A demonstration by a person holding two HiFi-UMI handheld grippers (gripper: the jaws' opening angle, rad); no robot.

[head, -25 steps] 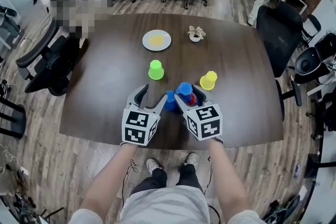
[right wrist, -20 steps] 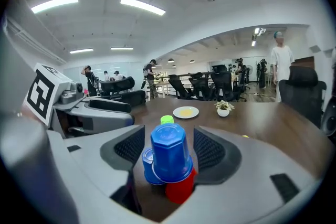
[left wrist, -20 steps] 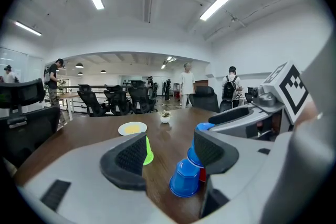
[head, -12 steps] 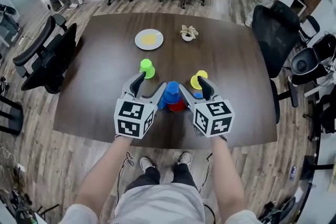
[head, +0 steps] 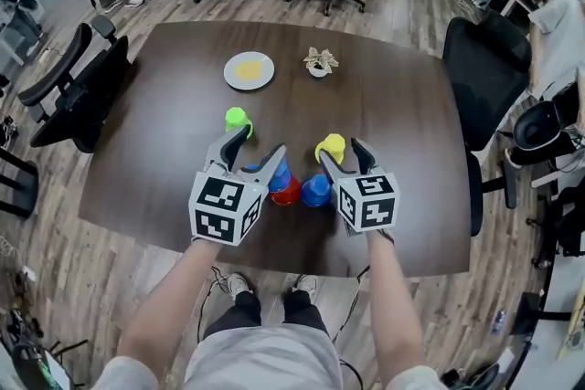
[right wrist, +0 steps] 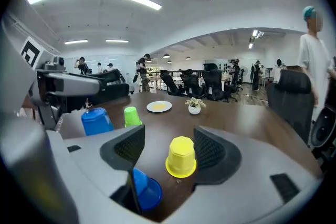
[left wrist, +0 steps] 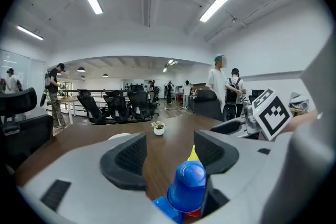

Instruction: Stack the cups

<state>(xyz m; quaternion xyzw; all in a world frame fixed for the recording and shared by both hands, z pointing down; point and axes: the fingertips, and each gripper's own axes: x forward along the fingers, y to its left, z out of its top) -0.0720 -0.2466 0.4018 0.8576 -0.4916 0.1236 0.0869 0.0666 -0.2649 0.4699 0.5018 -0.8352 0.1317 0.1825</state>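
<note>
In the head view a blue cup (head: 280, 173) sits upside down on a red cup (head: 288, 194), and a second blue cup (head: 315, 190) stands just to their right. A yellow cup (head: 331, 146) and a green cup (head: 237, 118) stand upside down farther back. My left gripper (head: 253, 148) hovers open above the blue-on-red stack (left wrist: 189, 186), nothing between its pads. My right gripper (head: 341, 157) is open too; in the right gripper view the yellow cup (right wrist: 181, 156) shows beyond its jaws, untouched, and the lone blue cup (right wrist: 144, 191) lies low by the left jaw.
A white plate (head: 249, 70) with something yellow on it and a small potted plant (head: 318, 63) sit at the far side of the dark wooden table (head: 411, 105). Office chairs (head: 78, 91) ring the table. People stand in the background.
Both grippers have lifted and drawn back toward the near edge, away from the blue and red cups. The right gripper no longer reaches over the stack. The head camera has shifted.
</note>
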